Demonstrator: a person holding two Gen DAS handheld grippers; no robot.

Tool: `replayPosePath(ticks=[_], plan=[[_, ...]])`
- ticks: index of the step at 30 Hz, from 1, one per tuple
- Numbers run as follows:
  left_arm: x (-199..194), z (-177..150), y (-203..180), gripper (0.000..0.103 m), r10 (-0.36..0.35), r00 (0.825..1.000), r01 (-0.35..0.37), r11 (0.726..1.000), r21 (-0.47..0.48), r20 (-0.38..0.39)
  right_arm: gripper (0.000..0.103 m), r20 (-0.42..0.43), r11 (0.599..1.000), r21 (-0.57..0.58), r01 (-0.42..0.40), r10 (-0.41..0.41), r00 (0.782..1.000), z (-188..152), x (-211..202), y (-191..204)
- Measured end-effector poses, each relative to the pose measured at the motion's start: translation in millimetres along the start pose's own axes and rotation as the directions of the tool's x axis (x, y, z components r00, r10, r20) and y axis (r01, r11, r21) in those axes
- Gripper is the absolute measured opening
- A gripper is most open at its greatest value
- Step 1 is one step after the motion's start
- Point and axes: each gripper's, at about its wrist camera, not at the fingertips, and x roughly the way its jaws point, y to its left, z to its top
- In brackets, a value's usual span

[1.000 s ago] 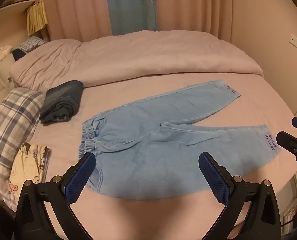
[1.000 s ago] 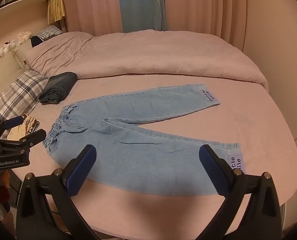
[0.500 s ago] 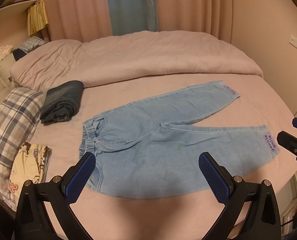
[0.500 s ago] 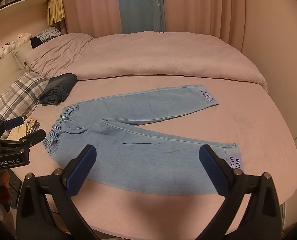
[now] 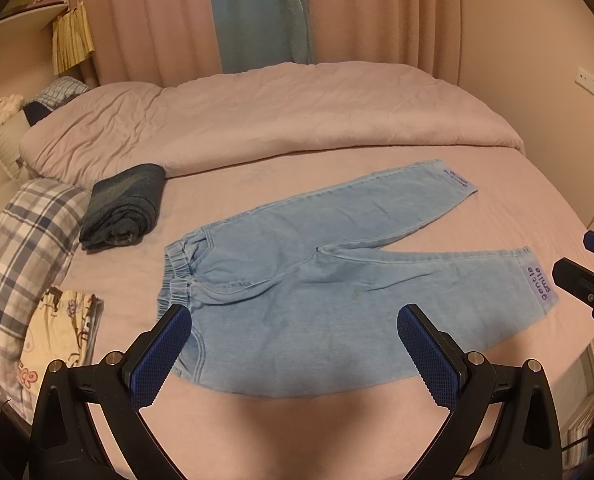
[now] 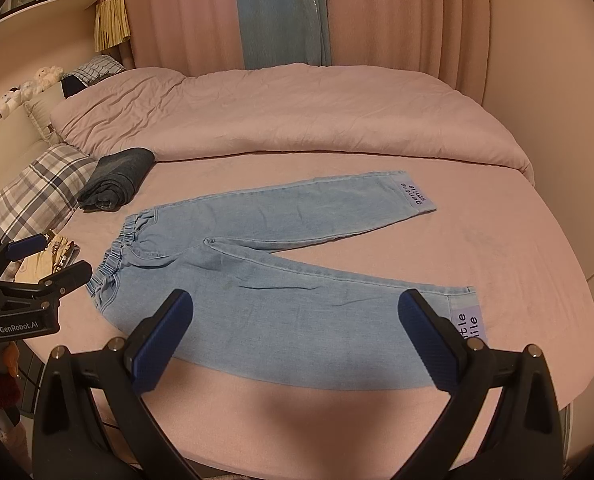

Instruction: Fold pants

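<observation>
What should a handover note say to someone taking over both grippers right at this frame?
Left gripper: open, empty, above the near edge of the bed, facing the waistband side.
Right gripper: open, empty, facing the near leg's hem side.
Light blue pants: flat on the bed, legs spread in a V, waistband to the left, hems to the right.
A folded dark garment lies beside the plaid pillow.
Done: the pants are laid out flat.
Left: every fold; probably start by bringing one leg over the other.

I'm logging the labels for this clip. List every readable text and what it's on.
"gentle smile": purple patch on the near cuff of the light blue pants.
"gentle smile": patch on the far cuff.
"GenRobot.AI": body of the left gripper.
Print on the cream fabric by the plaid pillow: unreadable.
</observation>
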Motion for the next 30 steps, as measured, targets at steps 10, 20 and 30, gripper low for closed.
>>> replayPosePath(ticks=[10, 20, 30], plan=[[-0.9, 1.8, -5.1, 0.102, 0.000, 1.000, 0.000, 1.000, 0.002, 0.000, 0.103, 0.002, 1.000, 0.000, -0.001, 0.001, 1.000, -0.3, -1.2, -0.2], [-1.1, 1.5, -6.3, 0.102, -0.003, 1.000, 0.003, 1.000, 0.002, -0.002, 0.103, 0.002, 1.000, 0.003, 0.000, 0.000, 1.000, -1.6, -0.5, 0.8], [-1.9, 1.9, -9.0, 0.103, -0.003, 1.000, 0.003, 1.000, 0.005, 0.000, 0.103, 0.000, 1.000, 0.006, 0.000, 0.000, 1.000, -3.1, 0.3, -0.5]])
